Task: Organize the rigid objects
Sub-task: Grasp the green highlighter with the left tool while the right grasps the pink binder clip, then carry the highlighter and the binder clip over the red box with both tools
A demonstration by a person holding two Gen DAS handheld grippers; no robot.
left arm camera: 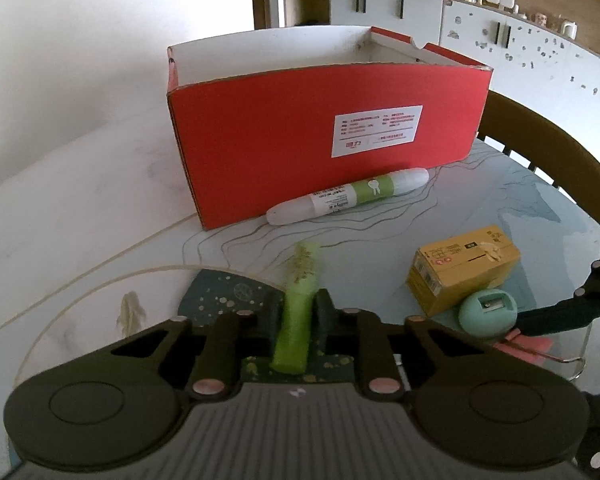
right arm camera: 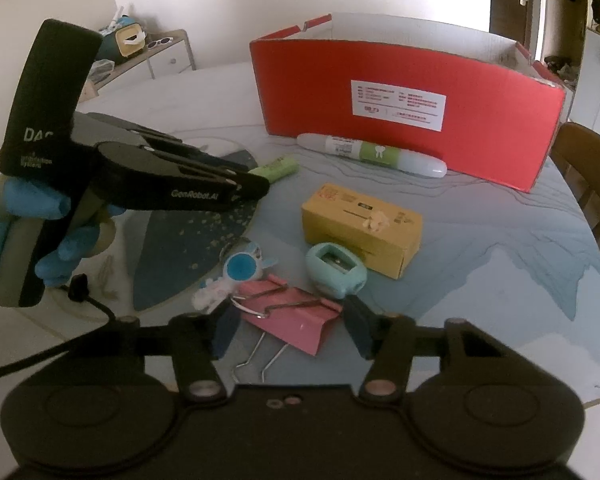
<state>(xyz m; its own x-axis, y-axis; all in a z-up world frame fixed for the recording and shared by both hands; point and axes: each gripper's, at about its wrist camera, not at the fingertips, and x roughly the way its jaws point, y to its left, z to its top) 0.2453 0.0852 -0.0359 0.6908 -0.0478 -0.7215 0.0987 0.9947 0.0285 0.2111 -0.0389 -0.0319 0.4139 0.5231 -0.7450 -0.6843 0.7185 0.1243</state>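
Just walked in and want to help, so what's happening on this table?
A person is tidying small items, a gripper in each hand. The left gripper is shut on a green stick. The right gripper straddles a pink binder clip, jaws not yet tight. The red box stands open behind; a pen, yellow carton and sharpener lie on the table.

The open red cardboard box [left arm camera: 324, 120] shows only its near wall and white upper lining; its floor is hidden. Print on its white label [right arm camera: 398, 103] is too small to read. The pink metal binder clip [left arm camera: 528, 346] is mostly hidden behind the mint egg-shaped pencil sharpener [left arm camera: 488, 312]. The brown wooden chair [right arm camera: 592, 168] is cut off at the right edge.
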